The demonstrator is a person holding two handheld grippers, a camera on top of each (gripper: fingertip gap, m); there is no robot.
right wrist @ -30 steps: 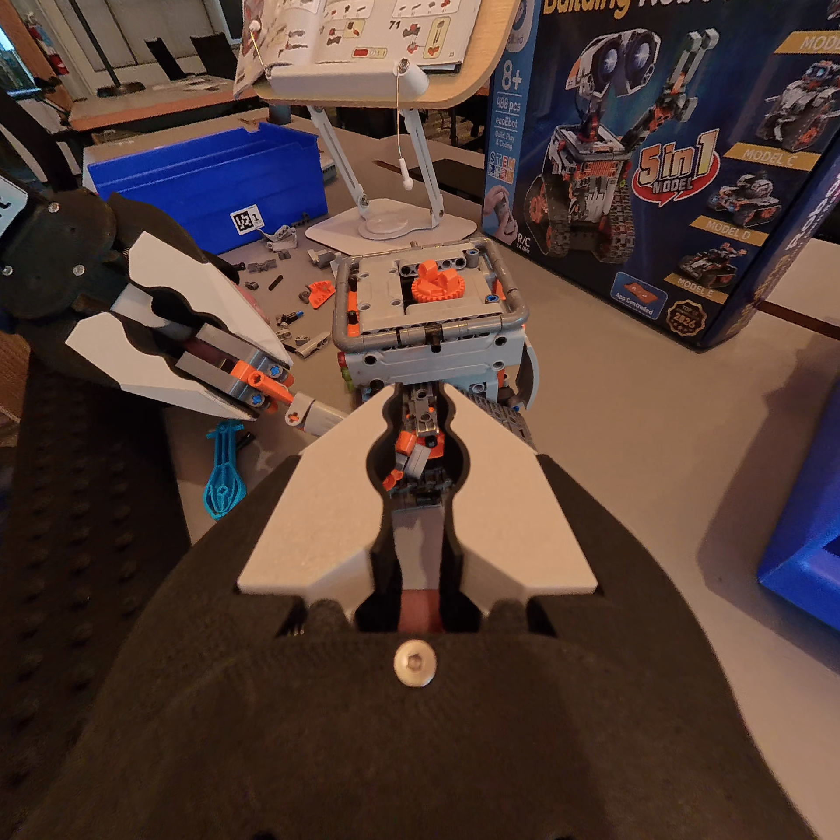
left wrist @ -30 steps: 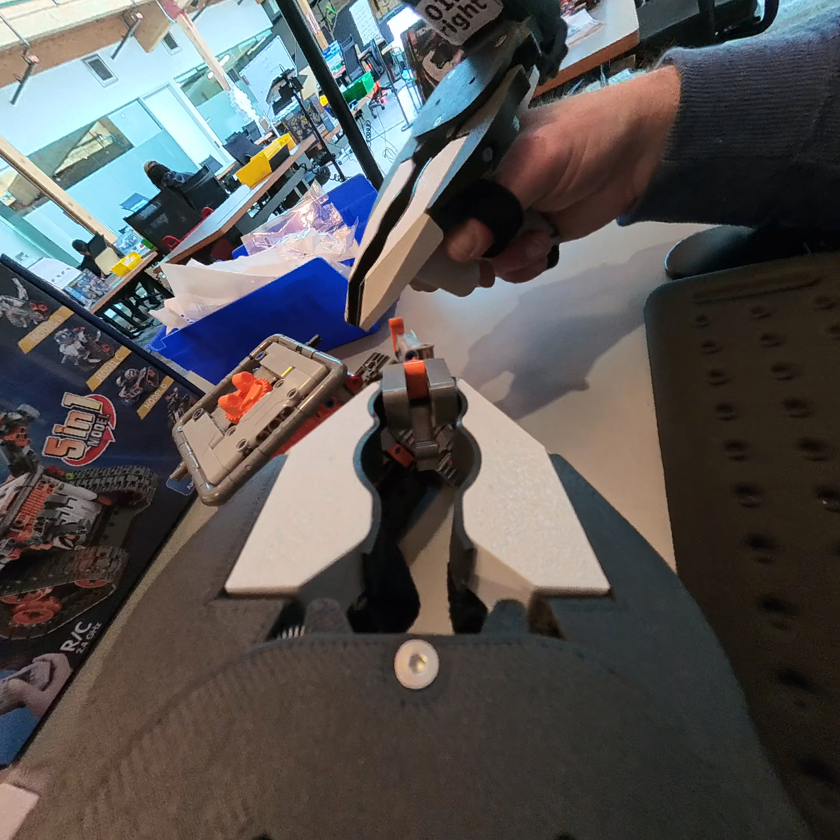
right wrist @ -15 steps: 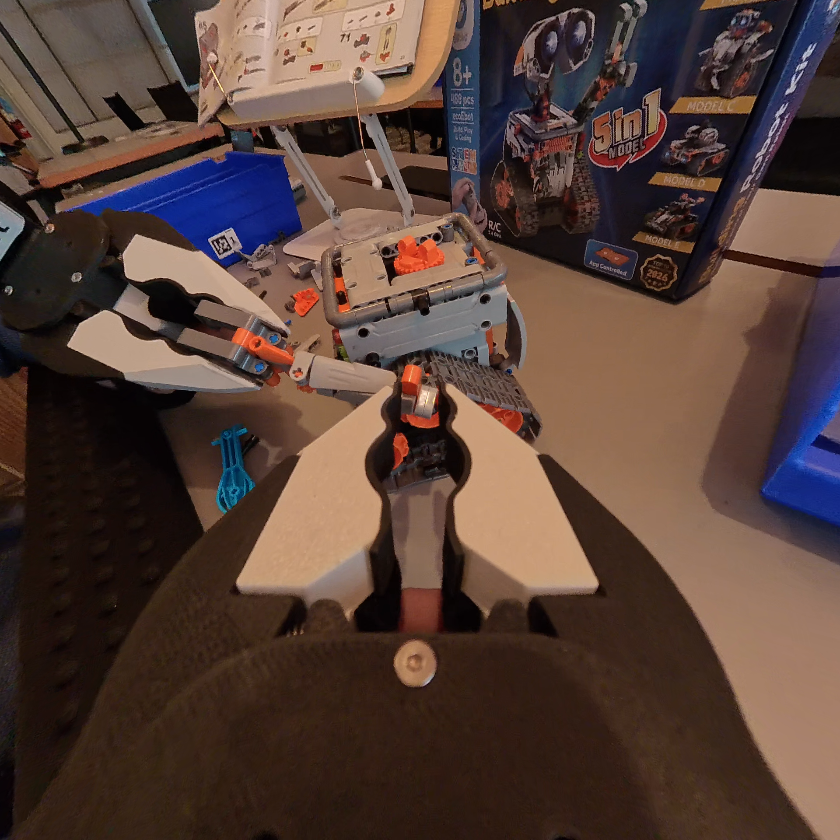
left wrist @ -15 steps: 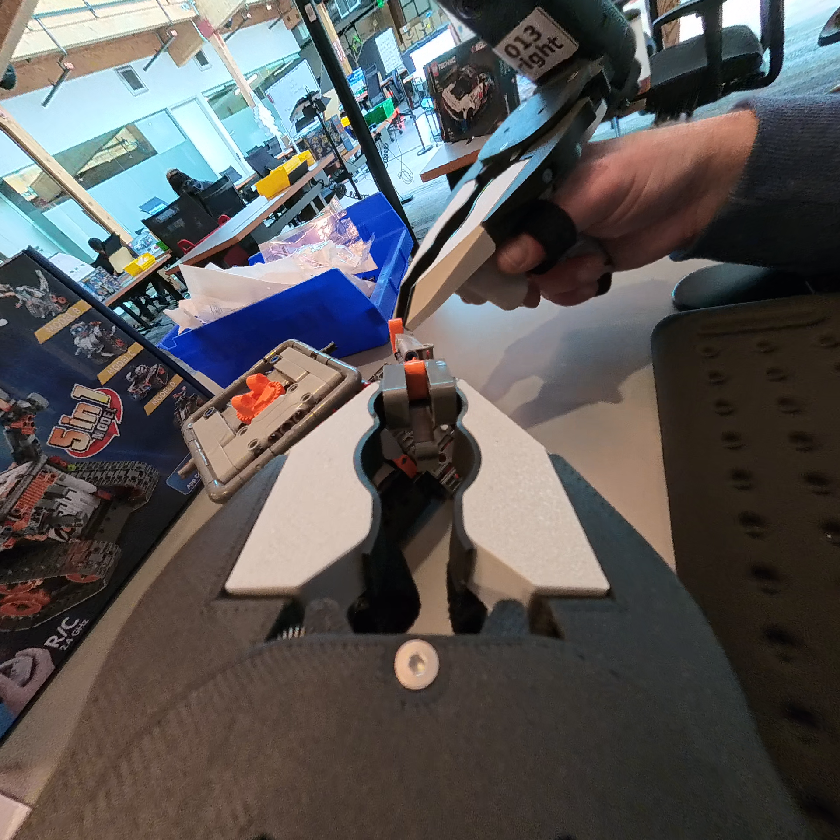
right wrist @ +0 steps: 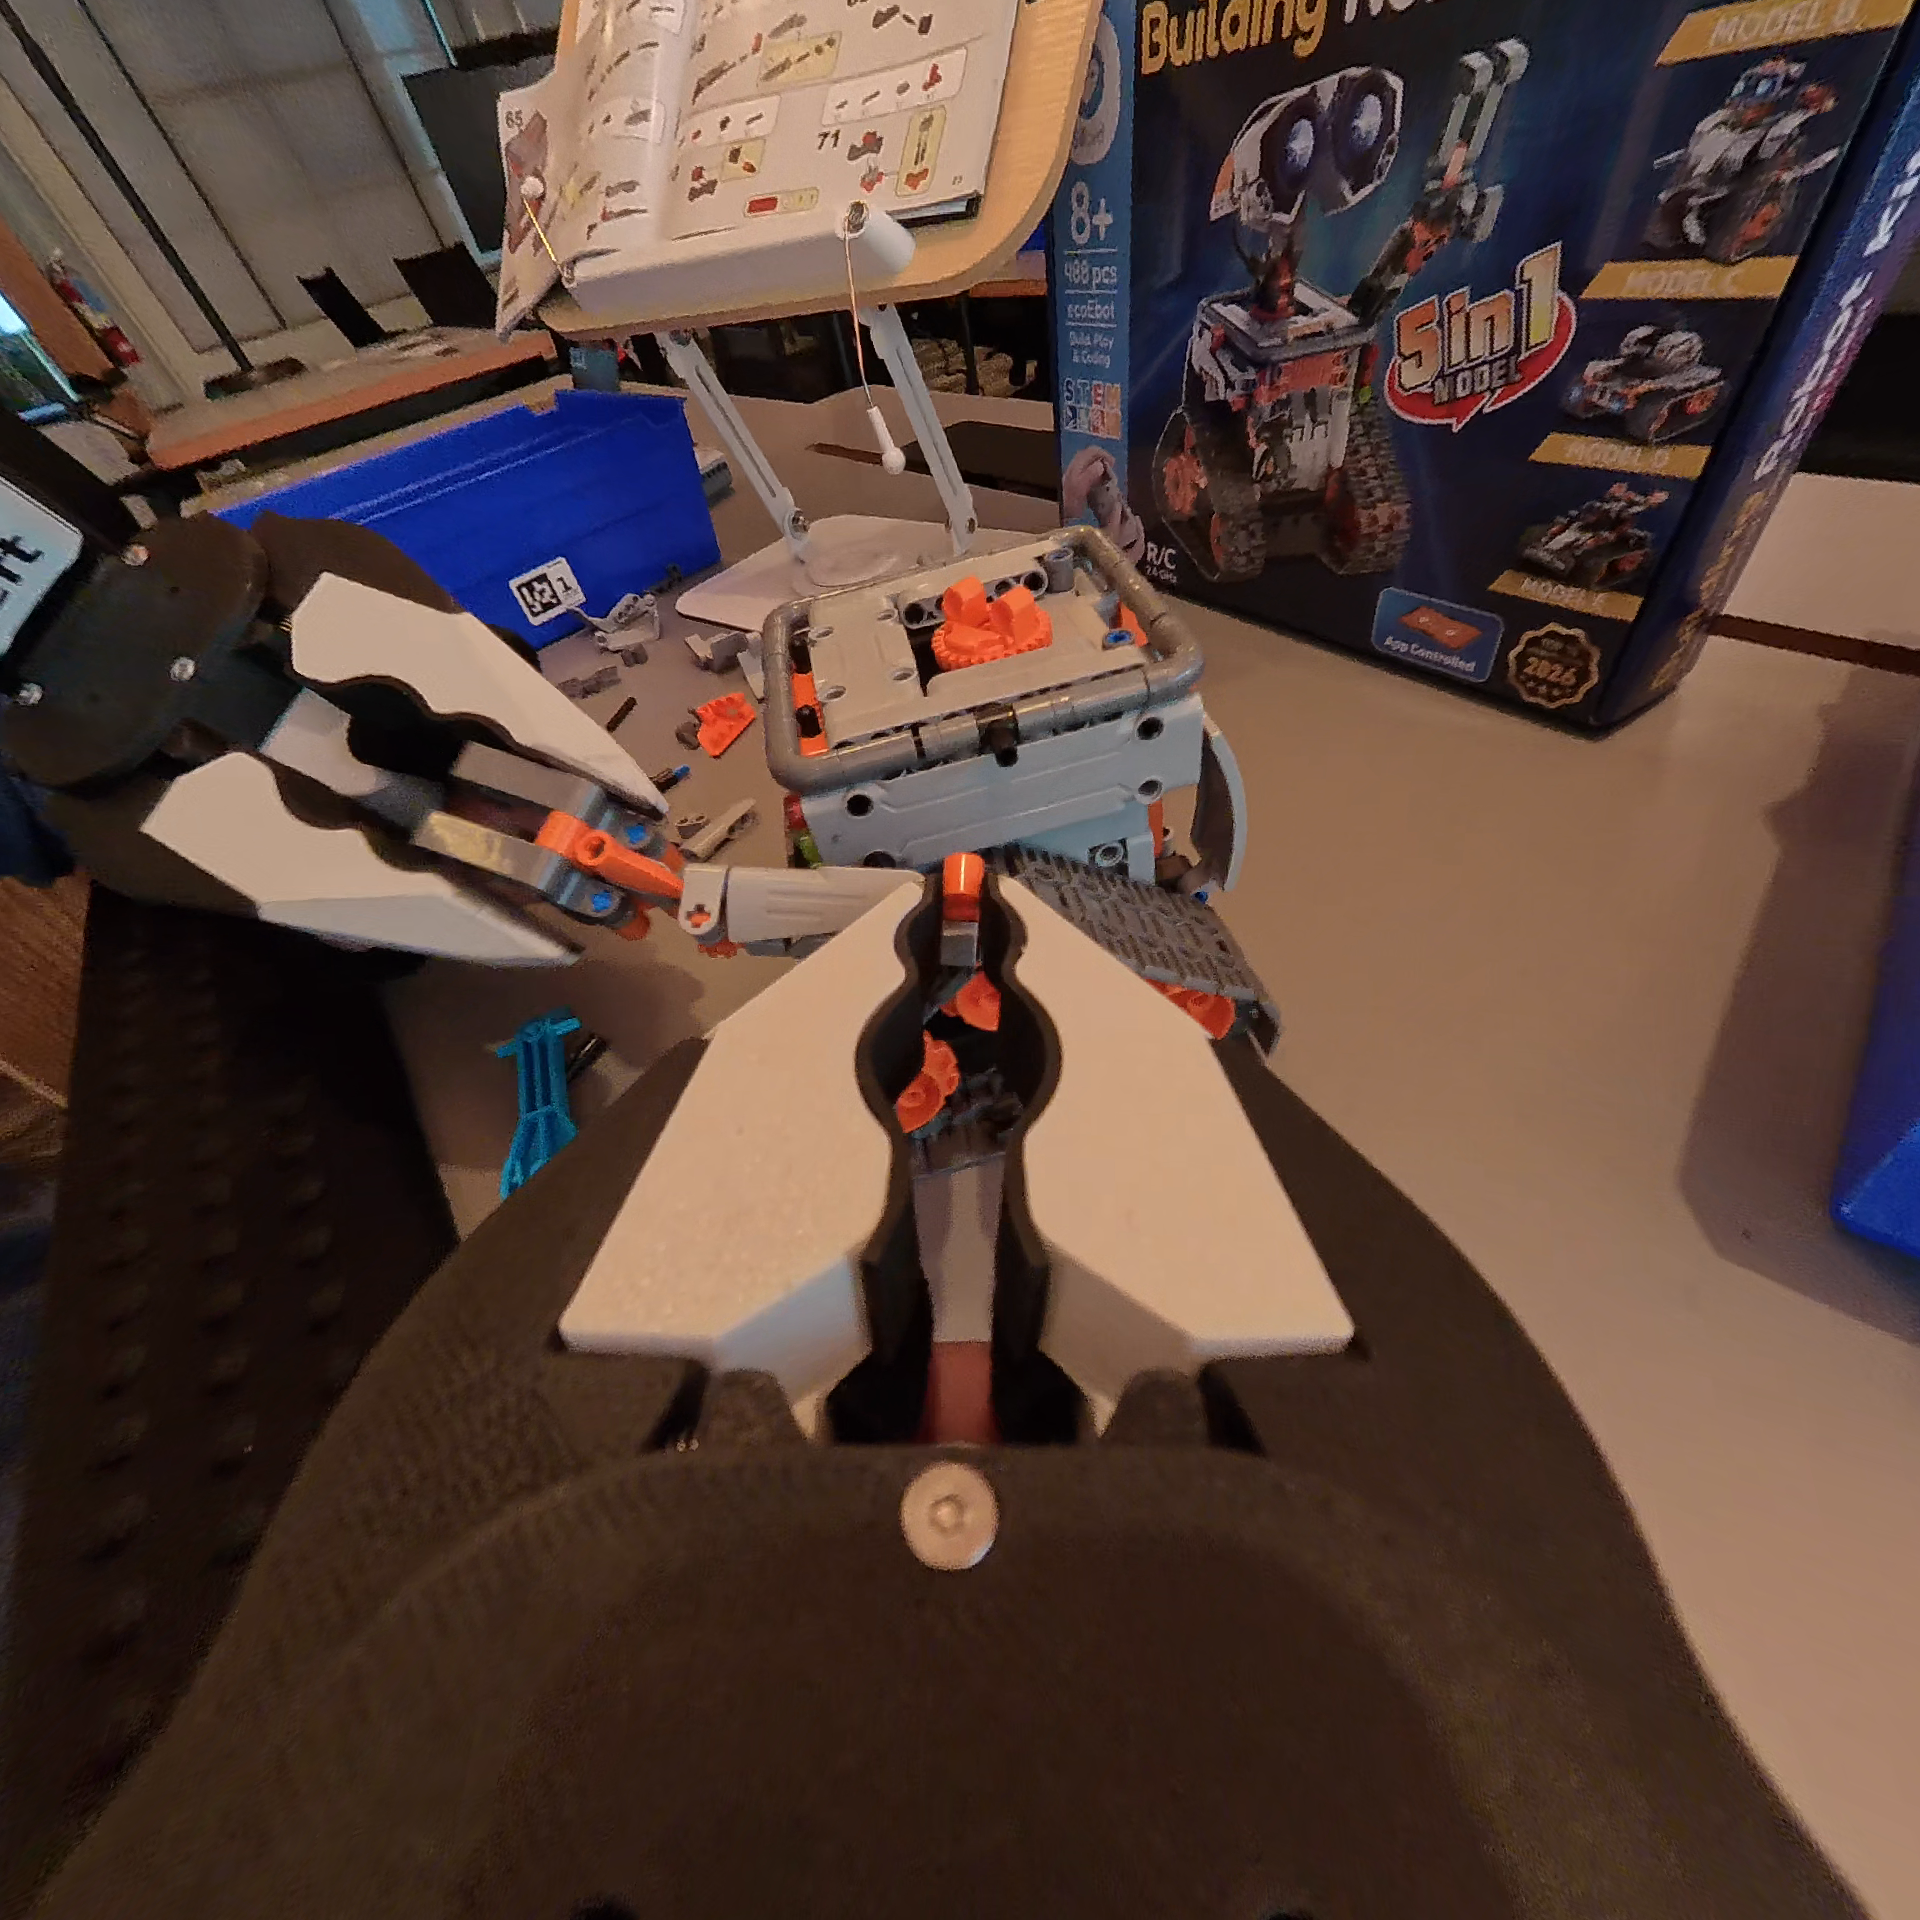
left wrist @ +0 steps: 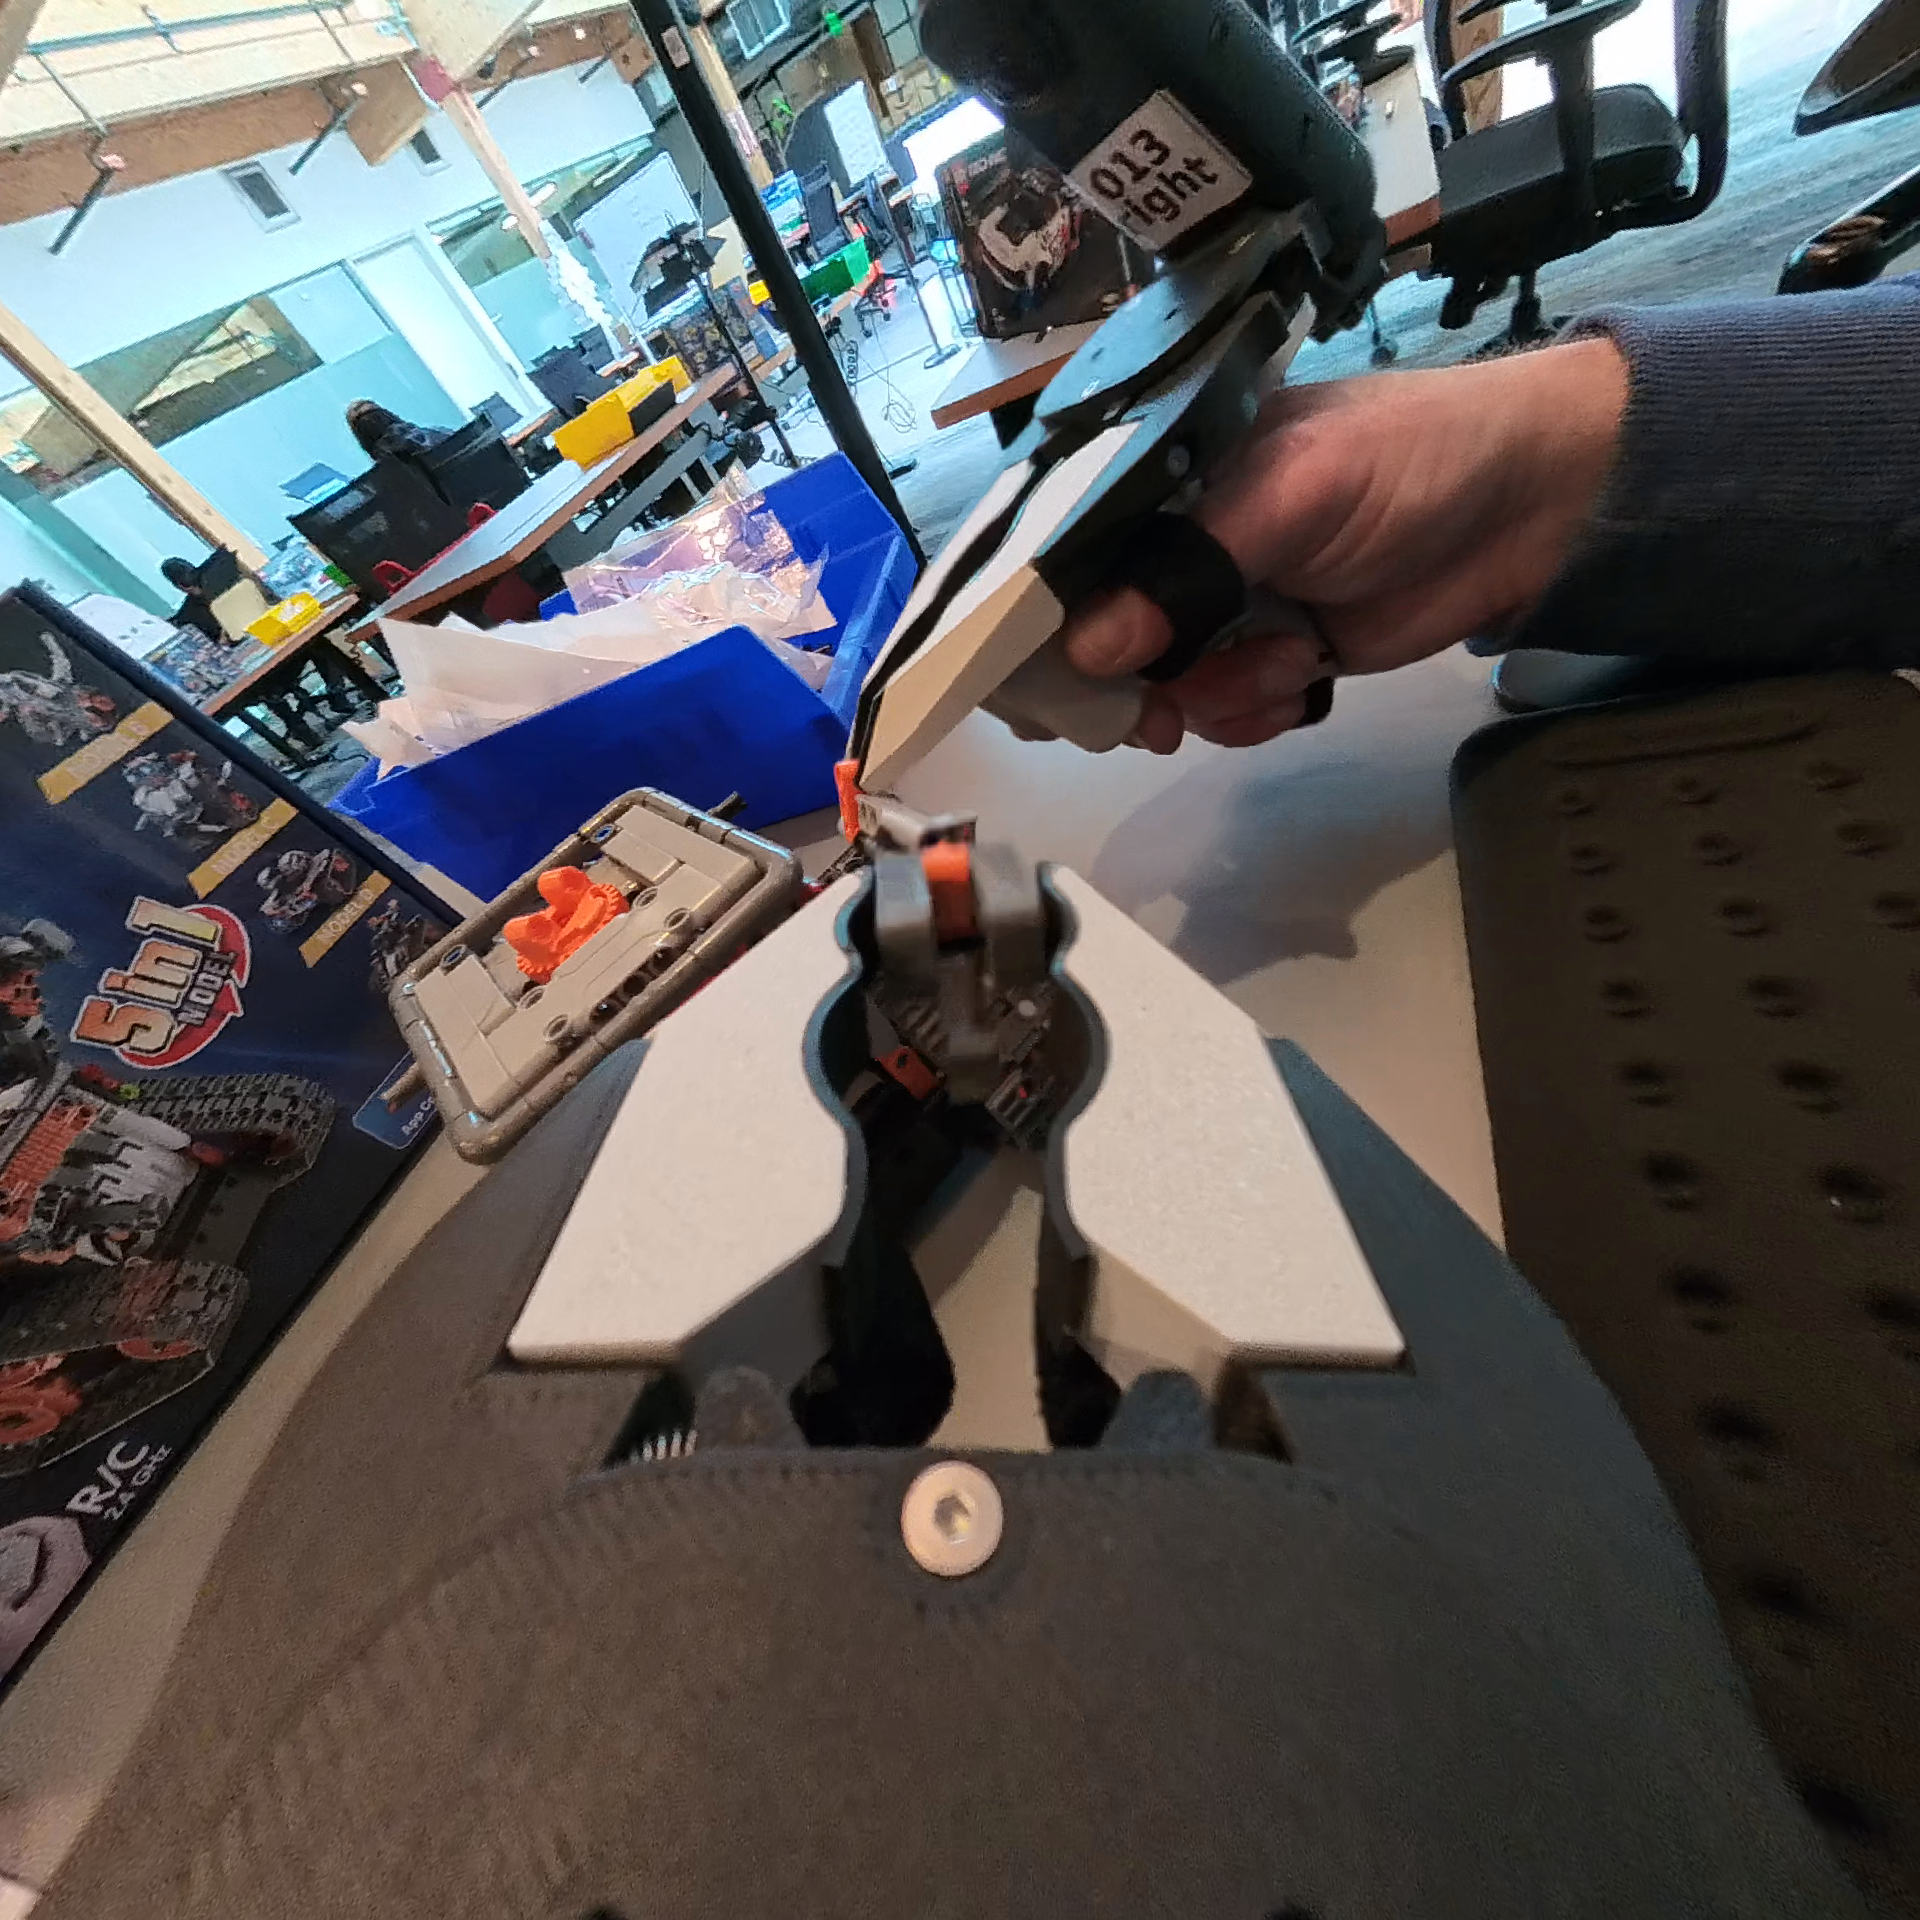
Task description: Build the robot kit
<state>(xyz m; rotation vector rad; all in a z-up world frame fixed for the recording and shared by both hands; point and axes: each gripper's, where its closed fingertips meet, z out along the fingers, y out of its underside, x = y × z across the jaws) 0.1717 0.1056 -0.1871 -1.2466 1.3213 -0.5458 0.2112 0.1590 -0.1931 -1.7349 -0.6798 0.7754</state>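
bare table (right wrist: 1455,935) right of model (right wrist: 987,707)

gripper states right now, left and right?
Left gripper: shut on the grey-and-orange arm piece.
Right gripper: shut on a small orange-and-grey part of the model.

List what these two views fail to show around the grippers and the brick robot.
- Left wrist view: the left gripper hides the lower part of the brick robot.
- Right wrist view: the right gripper covers the near track; the blue tool is partly hidden.
- Loose parts: too small to identify.
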